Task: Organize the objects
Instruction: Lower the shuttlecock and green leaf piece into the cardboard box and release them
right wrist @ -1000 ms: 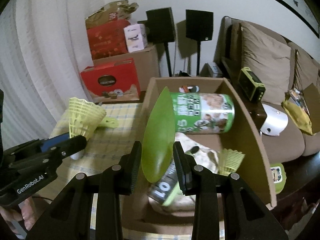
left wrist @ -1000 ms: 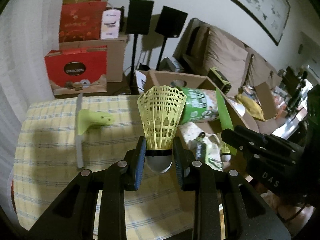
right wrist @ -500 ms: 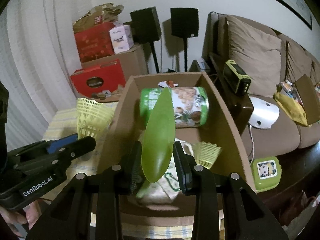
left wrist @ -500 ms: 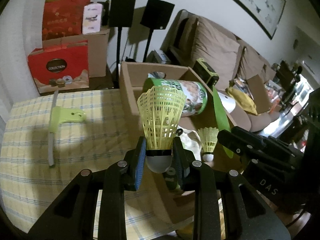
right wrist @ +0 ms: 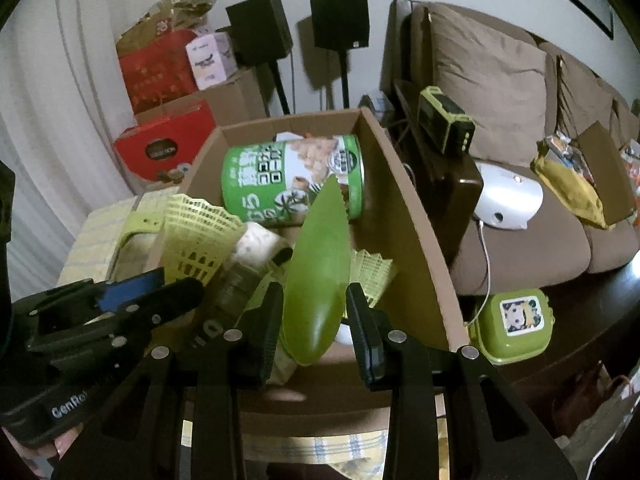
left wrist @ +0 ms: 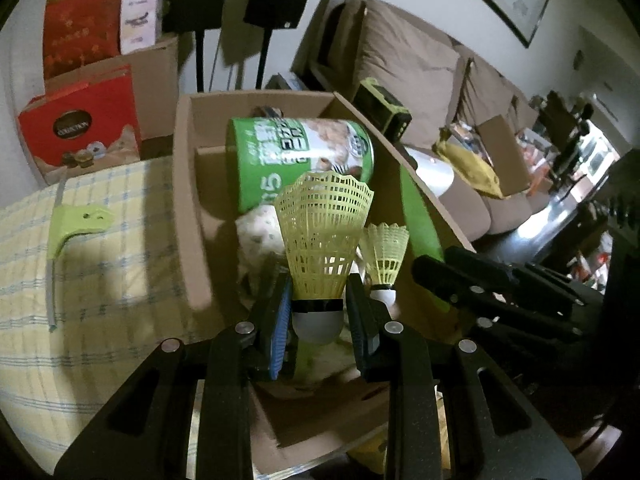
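Note:
My left gripper (left wrist: 318, 312) is shut on the white cork of a yellow shuttlecock (left wrist: 322, 236), held skirt up over the open cardboard box (left wrist: 188, 216). My right gripper (right wrist: 314, 322) is shut on a flat green plastic knife (right wrist: 320, 272), also over the box (right wrist: 412, 232). Inside lie a green snack can (left wrist: 296, 152) on its side, a second yellow shuttlecock (left wrist: 386, 252) and a pale pouch (left wrist: 260, 232). In the right wrist view the left gripper (right wrist: 160, 294) with its shuttlecock (right wrist: 196, 244) shows at the left, and the can (right wrist: 288, 180) lies at the back.
A green-handled peeler (left wrist: 76, 224) lies on the yellow checked tablecloth (left wrist: 80, 300) left of the box. Red boxes (left wrist: 80, 124) and speaker stands (left wrist: 276, 4) stand behind. A brown sofa (right wrist: 500, 120) with clutter and a green lunch box (right wrist: 514, 324) are to the right.
Both grippers have moved right and down, from beside the box to over its inside, each keeping its hold. The peeler and tablecloth have slid to the left in view.

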The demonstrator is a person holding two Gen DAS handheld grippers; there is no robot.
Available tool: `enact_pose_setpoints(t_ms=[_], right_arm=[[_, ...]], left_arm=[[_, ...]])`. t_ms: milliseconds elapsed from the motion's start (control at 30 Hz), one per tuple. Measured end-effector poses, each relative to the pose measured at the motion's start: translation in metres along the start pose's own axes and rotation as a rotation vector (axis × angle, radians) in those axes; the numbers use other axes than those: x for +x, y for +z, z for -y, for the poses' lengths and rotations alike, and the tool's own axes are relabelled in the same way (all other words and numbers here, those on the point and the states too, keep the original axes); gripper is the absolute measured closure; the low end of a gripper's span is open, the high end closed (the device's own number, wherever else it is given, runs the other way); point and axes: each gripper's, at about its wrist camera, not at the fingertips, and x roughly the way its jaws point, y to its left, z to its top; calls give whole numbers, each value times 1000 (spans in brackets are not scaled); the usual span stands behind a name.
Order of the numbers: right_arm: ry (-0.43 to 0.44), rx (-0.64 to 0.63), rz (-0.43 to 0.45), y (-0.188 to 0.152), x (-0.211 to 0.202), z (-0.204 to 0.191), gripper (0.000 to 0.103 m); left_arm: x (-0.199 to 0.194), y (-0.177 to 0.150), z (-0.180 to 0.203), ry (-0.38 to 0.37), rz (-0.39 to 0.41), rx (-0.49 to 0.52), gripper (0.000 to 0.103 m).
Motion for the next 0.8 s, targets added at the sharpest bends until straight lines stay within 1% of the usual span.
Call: enact_pose_setpoints(t_ms=[267,333,367,400,433,500,567,733,800], right_arm=[[33,27,-51,-3,25,6,71],[42,28,-61,-4,30,6,71],[50,30,-65,-5,32,6,71],[55,34,-68,-5,34,6,71],[58,37,-71,-6,36,6,71],[59,43,-70,-6,37,7,71],[63,57,-69,-6,36,10,70],[61,79,-40,-4,25,15,64],[56,78,-25,-2,20,14,58]], left_arm=[[14,1,0,-11,-38,-19,78],[17,1,-2,-3,-45,-33,78],[18,2,-3,-4,-46,-39,76],[18,3,-5,-8,-45,-47,70],[17,3,-7,-8,-42,-56,67],[15,5,-10,-5,-32,-64,52],[12,6,-12,-3,-21,-69,49],[2,8,-21,-1,-5,-79,48],[-3,8,-24,6,7,-81,44]])
